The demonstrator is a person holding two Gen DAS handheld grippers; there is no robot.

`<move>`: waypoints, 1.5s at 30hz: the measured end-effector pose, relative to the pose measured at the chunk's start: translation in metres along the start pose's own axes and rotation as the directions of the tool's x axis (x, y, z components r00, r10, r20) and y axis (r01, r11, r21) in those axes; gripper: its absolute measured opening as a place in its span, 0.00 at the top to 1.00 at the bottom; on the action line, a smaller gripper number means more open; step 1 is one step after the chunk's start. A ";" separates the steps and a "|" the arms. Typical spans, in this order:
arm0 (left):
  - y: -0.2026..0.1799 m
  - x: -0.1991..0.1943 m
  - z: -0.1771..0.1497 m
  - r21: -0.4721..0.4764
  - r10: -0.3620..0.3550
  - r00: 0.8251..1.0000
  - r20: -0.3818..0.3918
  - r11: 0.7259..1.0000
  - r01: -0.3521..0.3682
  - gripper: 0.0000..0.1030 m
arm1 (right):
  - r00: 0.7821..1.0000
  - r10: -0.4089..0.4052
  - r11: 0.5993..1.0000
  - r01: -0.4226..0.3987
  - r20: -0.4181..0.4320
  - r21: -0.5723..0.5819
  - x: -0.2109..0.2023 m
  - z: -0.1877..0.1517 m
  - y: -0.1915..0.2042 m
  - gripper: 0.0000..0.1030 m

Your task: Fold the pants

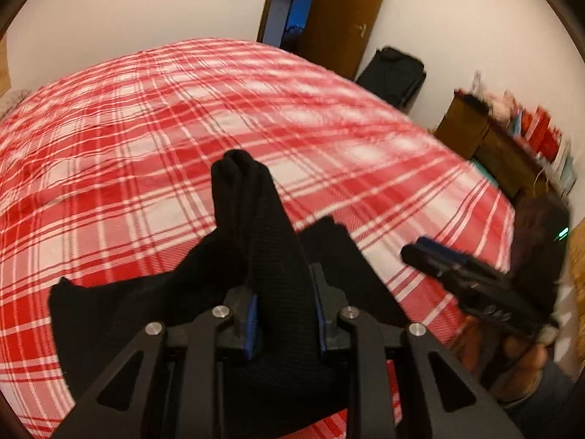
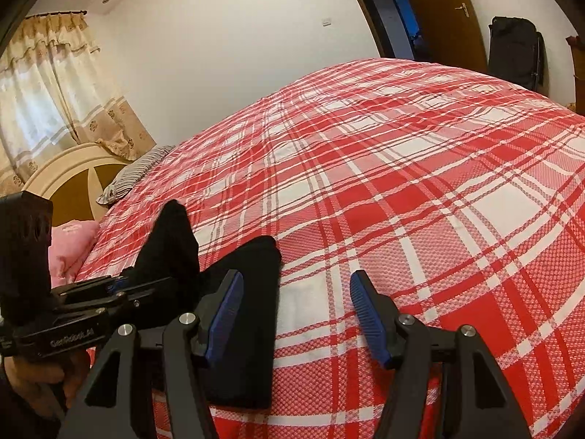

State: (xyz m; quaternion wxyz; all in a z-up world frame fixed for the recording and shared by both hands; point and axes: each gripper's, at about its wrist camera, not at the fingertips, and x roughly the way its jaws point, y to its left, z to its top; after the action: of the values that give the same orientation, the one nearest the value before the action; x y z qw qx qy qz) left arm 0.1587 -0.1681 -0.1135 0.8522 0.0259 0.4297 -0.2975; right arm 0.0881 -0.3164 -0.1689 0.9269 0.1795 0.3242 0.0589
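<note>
Left hand-held gripper [image 1: 285, 314] clamps bunched black pants [image 1: 256, 219], lifting 1 end toward 12 o'clock to fold over; right hand-held gripper [image 2: 296, 314] gapes empty above the plaid bed [image 2: 438, 183].

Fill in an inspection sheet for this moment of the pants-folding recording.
Surface: bed under a red and white plaid cover, fairly smooth.
Job's things: black pants, part flat on the cover, a bunched part lifted.
Clutter: striped pillow and pink cushion near the headboard.
Grippers: left gripper shut on the bunched pants; right gripper open, holding nothing.
Cables: nothing seen.
Surroundings: curtained window, brown door, black bag, crowded low cabinet.
</note>
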 end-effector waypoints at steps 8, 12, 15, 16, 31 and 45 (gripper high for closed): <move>-0.022 0.001 -0.004 0.037 -0.042 0.999 0.007 0.998 0.042 0.57 | 0.995 0.099 0.994 -0.099 -0.001 0.035 -0.005 0.000 0.004 0.37; -0.018 -0.021 -0.010 0.042 -0.034 0.997 0.064 0.999 0.031 0.34 | 0.984 0.173 0.985 -0.174 -0.038 0.000 -0.005 -0.002 0.023 0.33; 0.000 -0.036 -0.019 0.031 0.014 0.995 0.103 0.999 -0.017 0.28 | 0.975 0.196 0.980 -0.199 -0.108 -0.018 0.006 -0.008 0.039 0.33; 0.008 -0.040 -0.023 0.021 0.039 0.992 0.117 0.999 -0.042 0.27 | 0.972 0.196 0.980 -0.200 -0.131 -0.015 0.009 -0.010 0.042 0.33; 0.103 -0.038 -0.070 -0.180 0.282 0.953 0.113 0.949 -0.259 0.12 | 0.977 0.117 0.993 -0.120 -0.181 -0.005 0.009 -0.019 0.026 0.84; 0.118 -0.028 -0.082 -0.220 0.306 0.947 0.100 0.935 -0.279 0.00 | 0.988 0.149 0.974 -0.155 -0.045 -0.163 -0.002 0.016 0.064 0.49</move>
State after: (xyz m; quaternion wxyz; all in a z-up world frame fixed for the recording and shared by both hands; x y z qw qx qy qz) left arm 0.1497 -0.0329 -0.1692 0.9118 -0.0170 0.3914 -0.1228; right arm 0.0966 -0.2624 -0.1327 0.9261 0.1250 0.3184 0.1592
